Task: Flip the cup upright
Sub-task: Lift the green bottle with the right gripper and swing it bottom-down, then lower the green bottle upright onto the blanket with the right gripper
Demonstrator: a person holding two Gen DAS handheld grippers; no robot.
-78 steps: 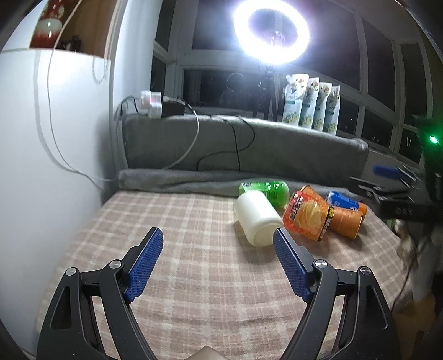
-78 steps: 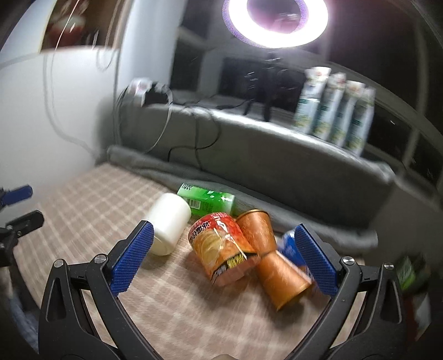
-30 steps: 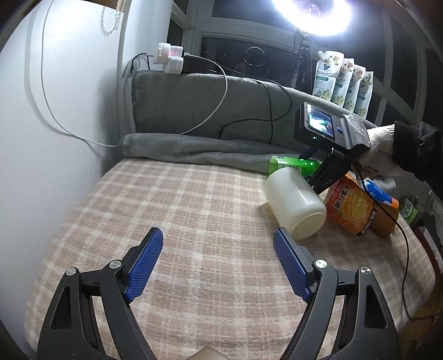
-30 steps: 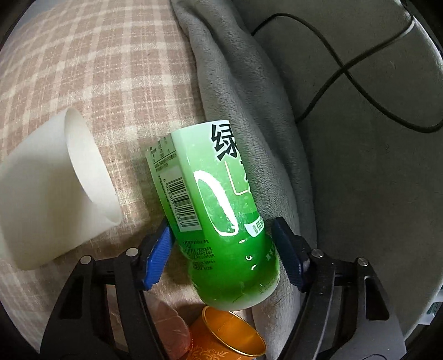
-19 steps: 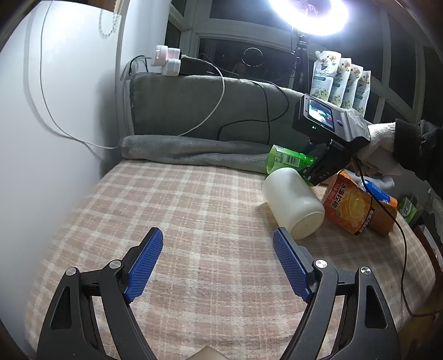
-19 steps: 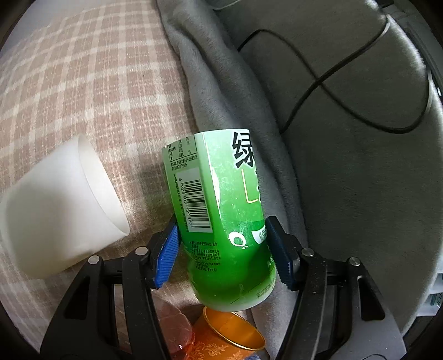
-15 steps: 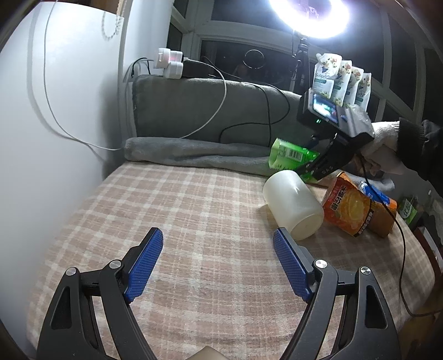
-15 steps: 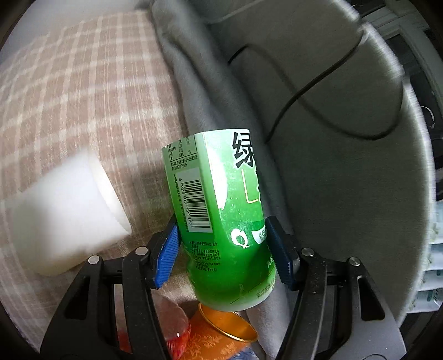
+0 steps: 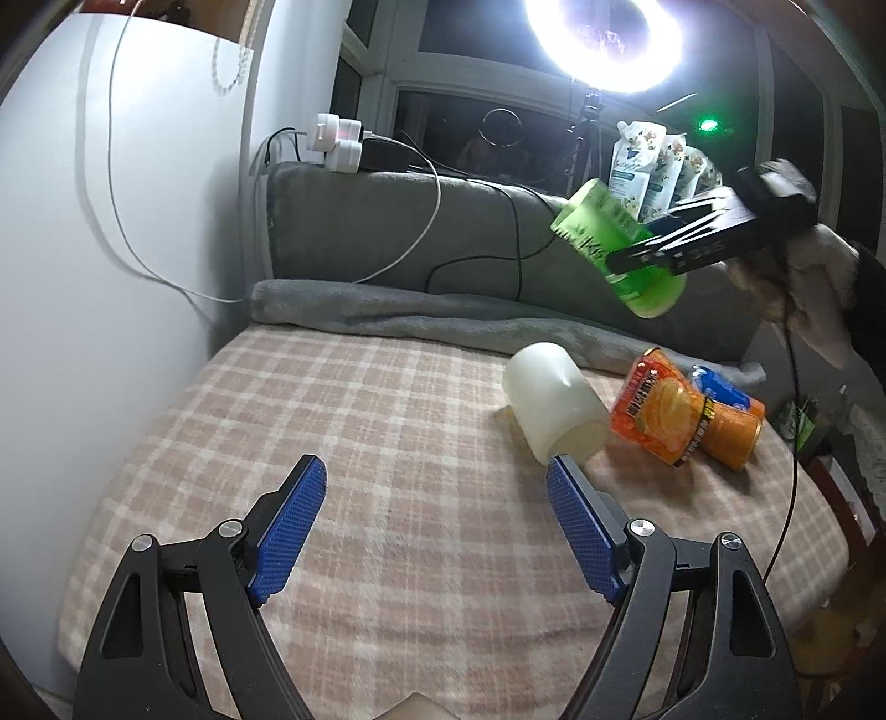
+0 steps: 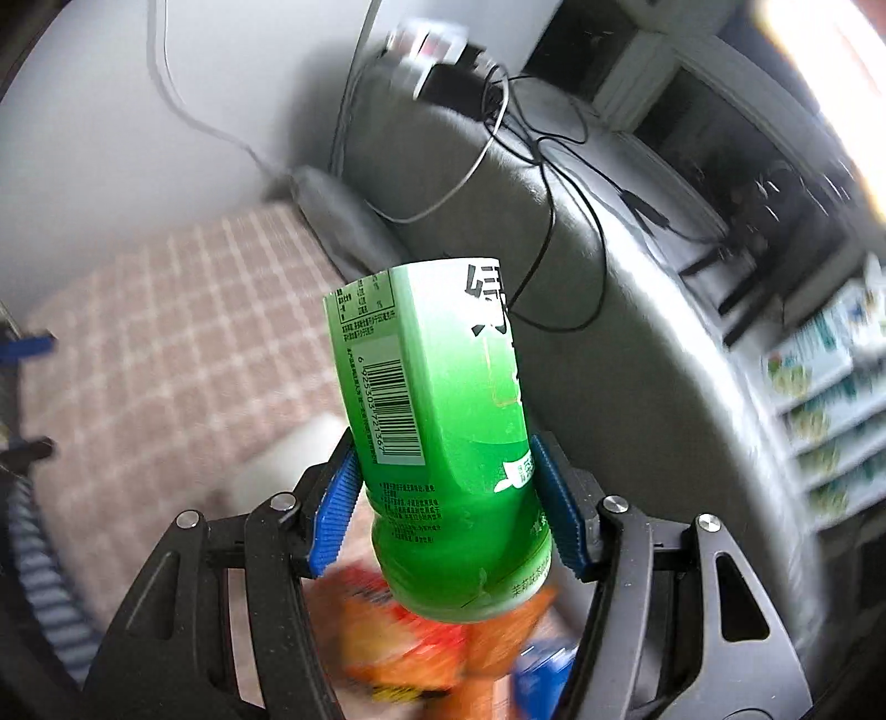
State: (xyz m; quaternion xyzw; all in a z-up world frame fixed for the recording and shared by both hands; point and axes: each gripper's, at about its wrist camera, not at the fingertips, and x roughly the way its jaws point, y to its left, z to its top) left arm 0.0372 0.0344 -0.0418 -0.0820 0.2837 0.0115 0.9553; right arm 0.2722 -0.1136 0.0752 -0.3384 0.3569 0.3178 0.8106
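Clamped between ribbed blue pads, the right gripper (image 10: 446,498) holds the green cup (image 10: 443,443) near its wide rim end, lifted clear of the bed and tilted, its narrower squared base pointing up and away; seen from the left wrist view the green cup (image 9: 617,252) hangs in the air in front of the grey cushion, above the other containers. The left gripper (image 9: 437,526) hovers low over the bed with its textured blue pads spread wide apart and nothing between them. Largest in view is the bed (image 9: 360,443), covered in a soft fleecy blanket of beige and pink plaid. Behind it runs a long grey plush cushion (image 9: 415,232) with a rolled grey blanket (image 9: 387,313) at its foot and thin black and white cables draped over it. A bright ring light (image 9: 609,33) glares above the dark window. On the bed a smooth, matte white cup (image 9: 554,401) lies on its side, a plain tapered cylinder with its open mouth toward the left gripper. Just beside it lie a glossy orange printed cup (image 9: 659,412), a plainer orange cup (image 9: 731,432) touching it, and a small blue container (image 9: 720,387) behind them. The right wrist view is motion-blurred away from the green cup.
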